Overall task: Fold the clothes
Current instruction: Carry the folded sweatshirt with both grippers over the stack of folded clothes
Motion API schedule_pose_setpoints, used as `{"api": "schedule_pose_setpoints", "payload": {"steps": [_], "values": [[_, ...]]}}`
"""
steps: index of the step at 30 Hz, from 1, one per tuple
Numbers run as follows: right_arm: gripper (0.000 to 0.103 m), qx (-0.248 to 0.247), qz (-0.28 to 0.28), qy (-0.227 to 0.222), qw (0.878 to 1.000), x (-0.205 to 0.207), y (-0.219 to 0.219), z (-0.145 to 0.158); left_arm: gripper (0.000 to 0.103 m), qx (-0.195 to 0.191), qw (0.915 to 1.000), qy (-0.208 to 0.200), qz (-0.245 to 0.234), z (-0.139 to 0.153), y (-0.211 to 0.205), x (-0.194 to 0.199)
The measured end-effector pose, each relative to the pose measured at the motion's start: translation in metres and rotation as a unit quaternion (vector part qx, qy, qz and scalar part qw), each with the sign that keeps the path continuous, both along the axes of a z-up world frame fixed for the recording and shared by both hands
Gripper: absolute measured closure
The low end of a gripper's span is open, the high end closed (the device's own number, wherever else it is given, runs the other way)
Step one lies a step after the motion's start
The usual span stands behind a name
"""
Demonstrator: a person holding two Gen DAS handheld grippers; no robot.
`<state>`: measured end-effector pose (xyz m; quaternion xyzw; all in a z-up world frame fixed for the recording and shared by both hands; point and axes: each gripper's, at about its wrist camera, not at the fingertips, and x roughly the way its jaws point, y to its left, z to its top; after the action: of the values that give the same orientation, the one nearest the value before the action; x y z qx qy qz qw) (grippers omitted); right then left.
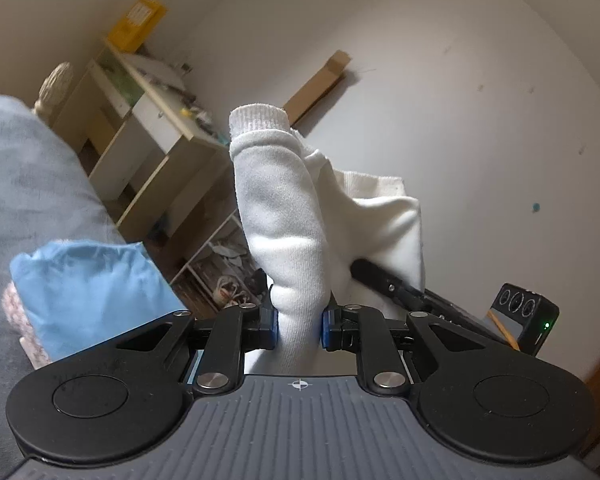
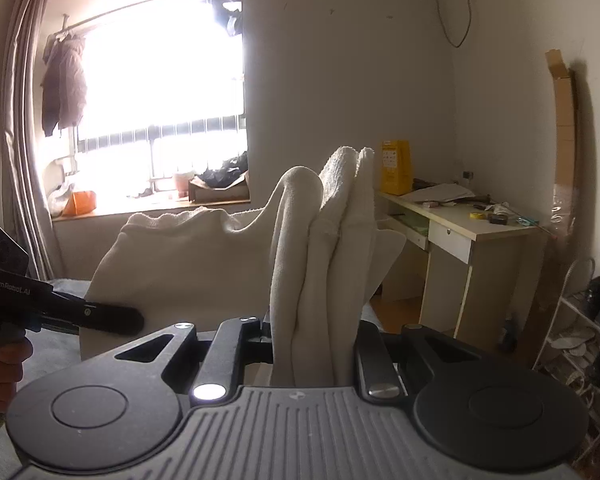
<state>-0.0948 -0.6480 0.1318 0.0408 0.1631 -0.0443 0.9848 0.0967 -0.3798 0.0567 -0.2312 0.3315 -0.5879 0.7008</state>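
Note:
A white sweatshirt (image 1: 280, 216) hangs in the air between both grippers. My left gripper (image 1: 299, 326) is shut on a bunched sleeve whose ribbed cuff (image 1: 258, 118) stands up above the blue pads. In the right wrist view my right gripper (image 2: 312, 340) is shut on several stacked folds of the same white sweatshirt (image 2: 328, 240), which rise above the jaws. The garment's body (image 2: 172, 256) drapes away to the left, toward the other gripper (image 2: 100, 316) held by a hand (image 2: 0, 368). In the left wrist view the right gripper's finger (image 1: 384, 278) pokes from behind the cloth.
A grey bed (image 1: 28, 184) lies at left with a folded blue garment (image 1: 88, 292) on a pink one. A pale desk (image 2: 468, 240) with clutter and a yellow box (image 2: 396, 168) stands by the wall. A shoe rack (image 2: 584, 352), leaning cardboard (image 2: 564, 120) and bright window (image 2: 156, 92) surround.

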Motion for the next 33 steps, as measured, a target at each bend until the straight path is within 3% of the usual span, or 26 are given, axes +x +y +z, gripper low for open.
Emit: {"api": "schedule_pose_setpoints", "payload": {"steps": [12, 21, 24, 26, 29, 31, 33], "values": [[0.085, 0.052, 0.082, 0.037, 0.995, 0.078, -0.056, -0.055, 0.087, 0.04, 0.9963, 0.052, 0.055, -0.039, -0.002, 0.036], [0.084, 0.116, 0.153, 0.086, 0.978, 0.163, -0.067, -0.103, 0.085, 0.078, 0.9866, 0.091, 0.11, -0.075, 0.015, 0.063], [0.076, 0.157, 0.142, 0.129, 0.969, 0.19, -0.074, -0.128, 0.08, 0.091, 0.9802, 0.129, 0.12, -0.093, 0.024, 0.076], [0.056, 0.171, 0.102, 0.155, 0.968, 0.2, -0.08, -0.14, 0.077, 0.085, 0.9747, 0.168, 0.121, -0.102, 0.03, 0.085], [0.055, 0.192, 0.049, 0.148, 0.969, 0.18, -0.087, -0.136, 0.075, 0.076, 0.9689, 0.205, 0.116, -0.11, 0.036, 0.095], [0.05, 0.203, 0.011, 0.109, 0.973, 0.142, -0.088, -0.121, 0.074, 0.074, 0.9686, 0.21, 0.111, -0.109, 0.037, 0.098], [0.041, 0.248, -0.017, 0.066, 0.966, 0.089, -0.086, -0.114, 0.071, 0.071, 0.9677, 0.217, 0.107, -0.11, 0.036, 0.1]]}}
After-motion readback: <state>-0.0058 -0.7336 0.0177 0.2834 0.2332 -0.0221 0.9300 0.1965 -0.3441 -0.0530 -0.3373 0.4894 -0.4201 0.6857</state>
